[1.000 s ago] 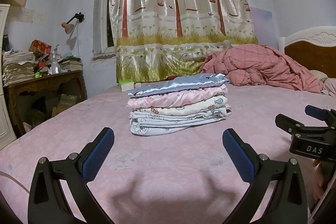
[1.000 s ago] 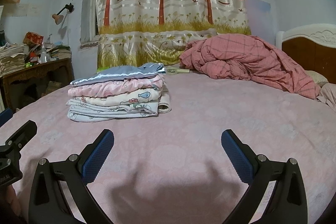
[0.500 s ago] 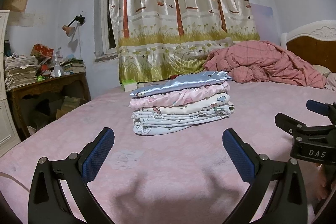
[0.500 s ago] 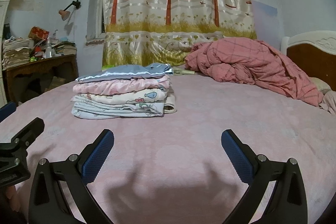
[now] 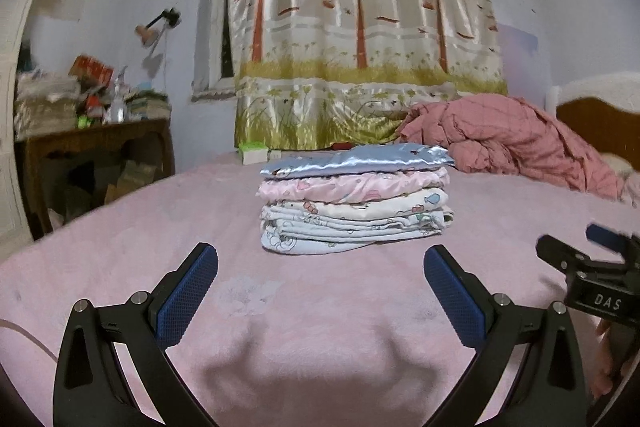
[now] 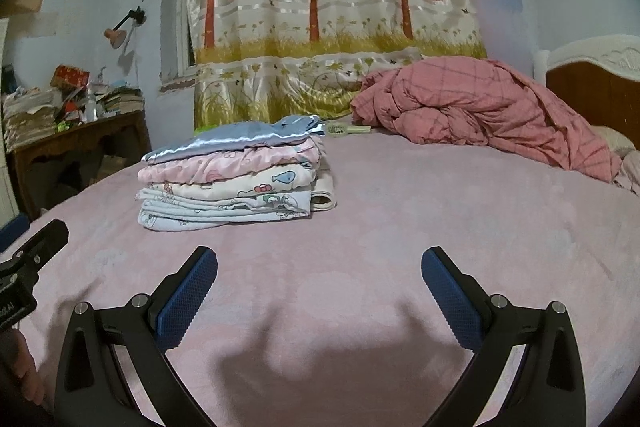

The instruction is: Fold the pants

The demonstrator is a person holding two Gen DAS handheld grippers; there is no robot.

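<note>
Over on the far left there's the cluttered wooden desk, well apart from my work, and here's my left gripper hanging low over the pink bedspread, jaws spread wide, nothing in them; dead ahead sits the stack of folded pants, squared up near the middle of the bed: glossy blue satin on top, pink print under it, then cream cartoon cotton, pale blue at the bottom. Folding looks about done to me, so I'd say go gently: any touch should press flat from above, because that satin layer looks slippery and could slide off. Moving right, my right gripper is likewise released and empty, the stack ahead and to its left, and the rumpled plaid quilt lies heaped by the headboard
</note>
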